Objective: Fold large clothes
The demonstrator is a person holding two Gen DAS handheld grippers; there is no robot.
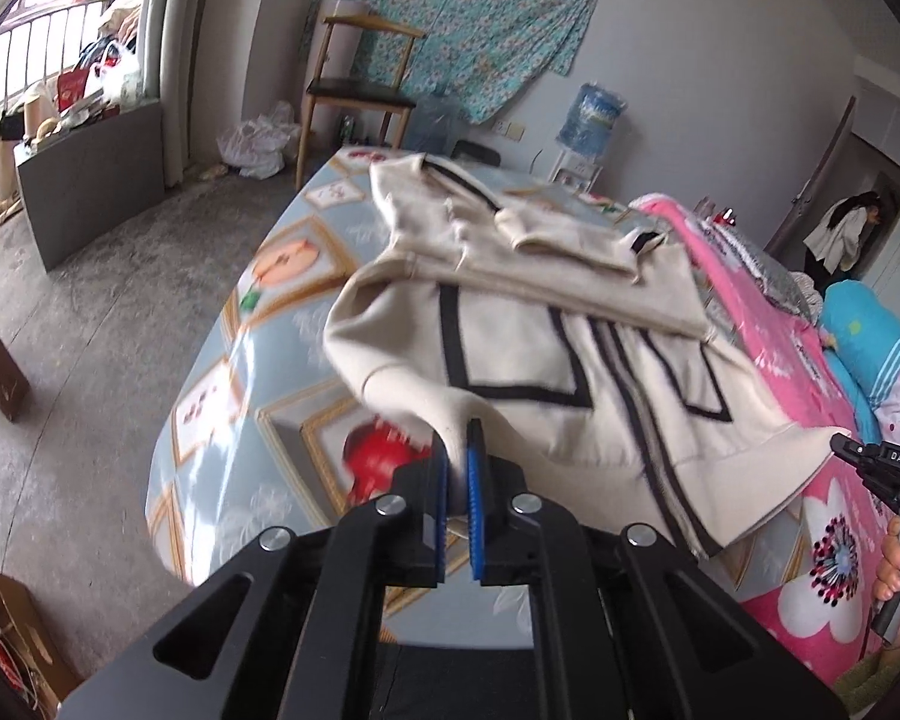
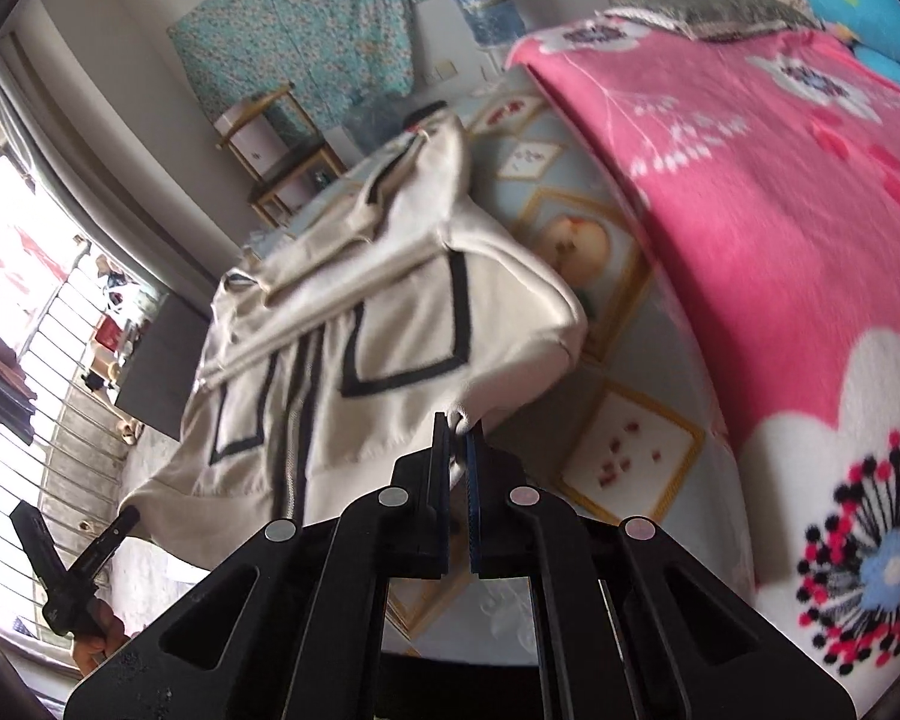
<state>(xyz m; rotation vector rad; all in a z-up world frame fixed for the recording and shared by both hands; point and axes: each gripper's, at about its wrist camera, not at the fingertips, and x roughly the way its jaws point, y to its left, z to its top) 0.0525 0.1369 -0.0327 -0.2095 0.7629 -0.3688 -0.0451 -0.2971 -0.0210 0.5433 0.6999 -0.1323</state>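
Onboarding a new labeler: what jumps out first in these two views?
The cream jacket with black stripes fills the middle of both views, spread on the bed's blue fruit-print sheet, its near hem lifted off the bed. The left gripper and the right gripper each pinch a bottom corner. A bright pink floral blanket covers the bed's right side.

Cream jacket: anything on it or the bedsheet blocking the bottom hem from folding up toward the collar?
Nothing visible. Both claws, left and right, pinch the cream jacket at its hem; sleeves lie folded across it, and the bedsheet beside it shows only print.
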